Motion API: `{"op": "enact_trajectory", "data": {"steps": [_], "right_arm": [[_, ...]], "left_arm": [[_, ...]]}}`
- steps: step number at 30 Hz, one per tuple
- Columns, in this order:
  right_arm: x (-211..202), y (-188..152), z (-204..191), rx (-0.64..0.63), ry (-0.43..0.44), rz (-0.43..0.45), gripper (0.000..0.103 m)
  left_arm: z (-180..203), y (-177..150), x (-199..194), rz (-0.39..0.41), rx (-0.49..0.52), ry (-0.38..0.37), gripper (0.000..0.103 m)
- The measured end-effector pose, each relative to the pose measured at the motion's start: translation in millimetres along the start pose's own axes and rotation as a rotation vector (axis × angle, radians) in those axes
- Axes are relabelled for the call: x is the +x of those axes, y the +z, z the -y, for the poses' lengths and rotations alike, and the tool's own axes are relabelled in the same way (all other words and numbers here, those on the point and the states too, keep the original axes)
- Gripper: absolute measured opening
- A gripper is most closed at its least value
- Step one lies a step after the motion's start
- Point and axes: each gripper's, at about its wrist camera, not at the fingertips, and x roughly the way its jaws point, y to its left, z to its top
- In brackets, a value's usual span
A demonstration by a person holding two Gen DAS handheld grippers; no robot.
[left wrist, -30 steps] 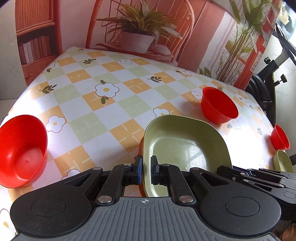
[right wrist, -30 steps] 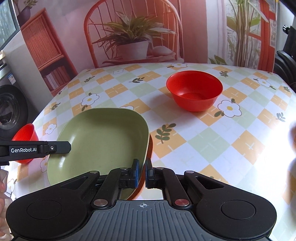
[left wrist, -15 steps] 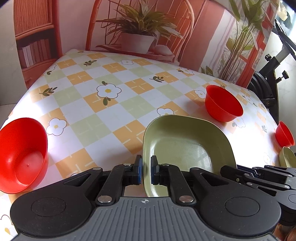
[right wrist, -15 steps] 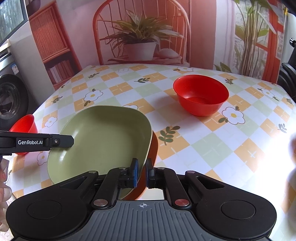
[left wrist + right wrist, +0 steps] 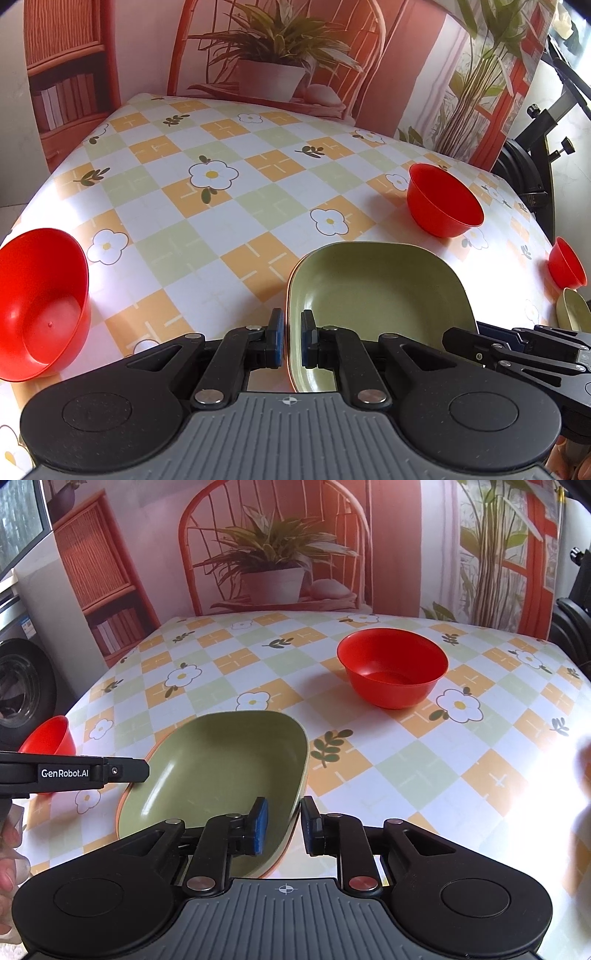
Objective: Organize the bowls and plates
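Note:
A green plate (image 5: 373, 295) lies on an orange plate (image 5: 282, 854) of which only the thin rim shows; both sit on the checked tablecloth. My left gripper (image 5: 291, 341) is shut on the stack's near left rim. My right gripper (image 5: 284, 823) is open, its blue pads standing either side of the green plate's (image 5: 221, 768) right rim without pinching it. Red bowls stand around: one at far left (image 5: 44, 306), one beyond the plate (image 5: 443, 201) (image 5: 393, 666), and a small one at right (image 5: 565, 264).
A small green bowl (image 5: 574, 310) sits by the table's right edge, below the small red bowl. The flower-patterned table (image 5: 221, 236) stretches back to a printed backdrop of a chair and plant. A hand (image 5: 7, 853) shows at the lower left in the right wrist view.
My right gripper has opened off the plate rim it was pinching. Both views have pulled slightly back and up; the left gripper stays clamped.

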Motion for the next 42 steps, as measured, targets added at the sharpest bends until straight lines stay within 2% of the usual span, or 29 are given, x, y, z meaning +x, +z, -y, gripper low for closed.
{"op": "enact_trajectory", "data": {"steps": [7, 9, 11, 20, 25, 33, 38, 42], "right_arm": [[-13, 0, 5, 0.025, -0.011, 0.056, 0.018], [-15, 0, 7, 0.03, -0.012, 0.07, 0.006], [-13, 0, 8, 0.027, 0.001, 0.063, 0.004], [-12, -3, 7, 0.019, 0.0, 0.067, 0.004], [-2, -7, 10, 0.057, 0.015, 0.016, 0.004], [-4, -8, 10, 0.059, 0.015, 0.02, 0.004], [-11, -3, 12, 0.06, 0.028, 0.043, 0.01], [-19, 2, 17, 0.066, 0.029, 0.086, 0.012]], "left_arm": [[-3, -2, -2, -0.003, -0.012, 0.005, 0.01], [-2, -2, -2, -0.005, -0.014, 0.005, 0.01], [-2, -3, -2, -0.007, -0.014, 0.003, 0.01], [-3, -4, -1, -0.012, -0.018, -0.002, 0.01], [-2, -5, -1, -0.013, -0.02, -0.001, 0.01], [-2, -6, -1, -0.015, -0.026, -0.005, 0.01], [0, -1, -9, 0.004, -0.013, 0.033, 0.01], [8, 10, -23, 0.046, 0.001, 0.026, 0.01]]}}
